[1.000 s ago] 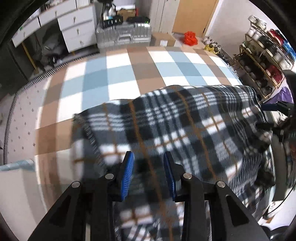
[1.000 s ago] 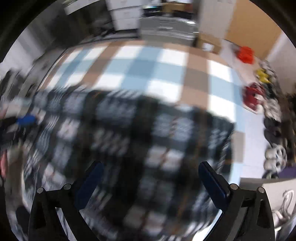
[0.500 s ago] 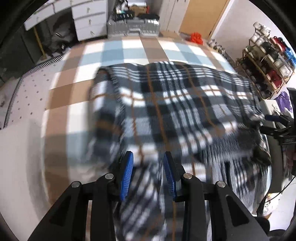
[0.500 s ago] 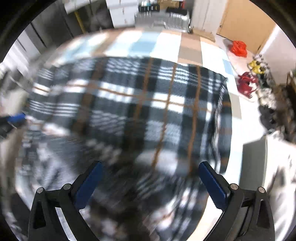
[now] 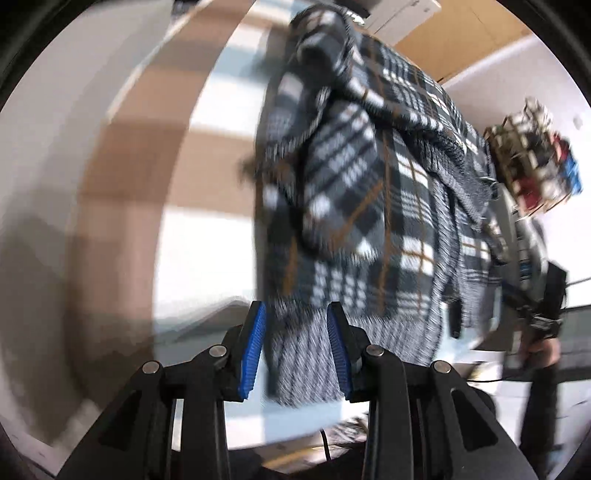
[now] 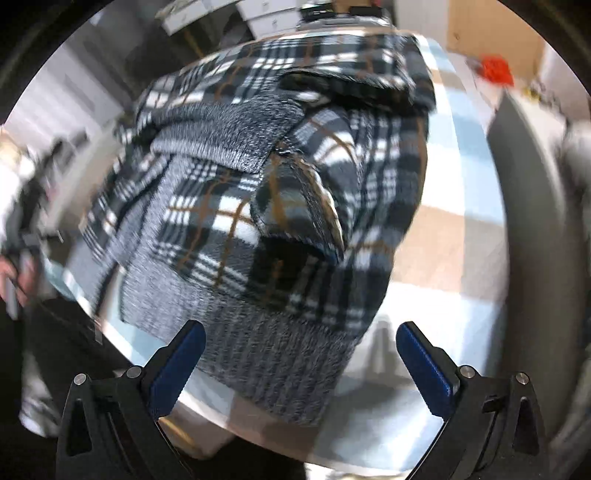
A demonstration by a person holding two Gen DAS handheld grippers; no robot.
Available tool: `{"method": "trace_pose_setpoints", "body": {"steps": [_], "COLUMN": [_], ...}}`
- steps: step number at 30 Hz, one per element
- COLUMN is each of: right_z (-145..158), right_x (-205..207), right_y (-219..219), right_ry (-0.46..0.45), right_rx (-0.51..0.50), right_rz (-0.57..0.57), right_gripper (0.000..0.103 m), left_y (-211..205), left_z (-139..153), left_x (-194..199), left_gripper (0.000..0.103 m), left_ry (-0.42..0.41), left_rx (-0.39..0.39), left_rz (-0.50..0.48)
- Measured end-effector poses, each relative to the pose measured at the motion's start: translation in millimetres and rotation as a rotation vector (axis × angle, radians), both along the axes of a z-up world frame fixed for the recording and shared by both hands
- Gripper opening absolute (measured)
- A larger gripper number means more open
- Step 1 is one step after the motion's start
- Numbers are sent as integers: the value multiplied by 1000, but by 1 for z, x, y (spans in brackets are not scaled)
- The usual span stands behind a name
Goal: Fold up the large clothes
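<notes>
A large black, white and tan plaid fleece garment (image 5: 369,192) lies bunched and partly folded on the checked surface (image 5: 207,240). In the left wrist view my left gripper (image 5: 297,350) has its blue pads narrowly apart with the garment's grey ribbed hem (image 5: 299,354) between them. In the right wrist view the same garment (image 6: 280,192) fills the middle, its grey lining (image 6: 229,136) turned up. My right gripper (image 6: 297,365) is wide open and empty, just in front of the ribbed hem (image 6: 280,365). Both views are motion-blurred.
The garment rests on a blue, brown and white checked cover (image 6: 450,236). A shoe rack (image 5: 535,158) stands at the right in the left wrist view. White drawers (image 6: 266,14) and an orange object (image 6: 495,70) are at the back. A grey panel (image 6: 532,229) stands at right.
The flat spread garment has been pulled up and over into a bunched fold. Both cameras have tilted and dropped closer to the near edge. The right gripper stays open.
</notes>
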State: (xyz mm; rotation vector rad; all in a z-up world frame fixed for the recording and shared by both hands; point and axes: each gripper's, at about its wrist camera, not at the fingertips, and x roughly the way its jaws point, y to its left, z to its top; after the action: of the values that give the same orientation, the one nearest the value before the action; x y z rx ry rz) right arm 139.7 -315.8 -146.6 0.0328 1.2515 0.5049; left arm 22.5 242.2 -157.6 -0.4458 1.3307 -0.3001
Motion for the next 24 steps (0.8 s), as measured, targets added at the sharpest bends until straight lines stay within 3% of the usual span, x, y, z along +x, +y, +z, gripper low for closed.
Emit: {"method": "trace_pose_setpoints", "body": {"steps": [5, 7, 11, 13, 15, 17, 18, 20, 21, 24], "right_z": [-8, -9, -11, -15, -15, -12, -10, -12, -16, -31], "right_x": [4, 7, 8, 9, 12, 10, 10, 5, 5, 1], "right_y": [-3, 2, 16, 21, 20, 13, 10, 7, 10, 23], "right_ry": [11, 13, 23, 69, 74, 56, 36, 23, 38, 85], "right_rx": [146, 169, 267, 375, 486, 591, 638, 674, 654, 490], "right_rz": [-29, -48, -35, -30, -57, -75, -87, -106, -109, -106], "right_gripper": [103, 103, 102, 91, 67, 54, 49, 48, 48, 48], "left_y": [-25, -34, -44, -53, -58, -61, -61, -57, -55, -54], "left_z": [5, 8, 2, 1, 7, 19, 28, 37, 39, 23], "left_x": [-18, -17, -5, -1, 9, 14, 17, 15, 16, 18], "left_gripper": [31, 42, 42, 42, 42, 42, 42, 42, 42, 43], "left_ry": [-34, -45, -6, 3, -11, -45, -84, -137, -154, -90], "left_rx": [42, 55, -99, -191, -314, -436, -537, -593, -567, -375], "left_rz": [-69, -83, -59, -51, -44, -44, -61, -62, -45, -22]}}
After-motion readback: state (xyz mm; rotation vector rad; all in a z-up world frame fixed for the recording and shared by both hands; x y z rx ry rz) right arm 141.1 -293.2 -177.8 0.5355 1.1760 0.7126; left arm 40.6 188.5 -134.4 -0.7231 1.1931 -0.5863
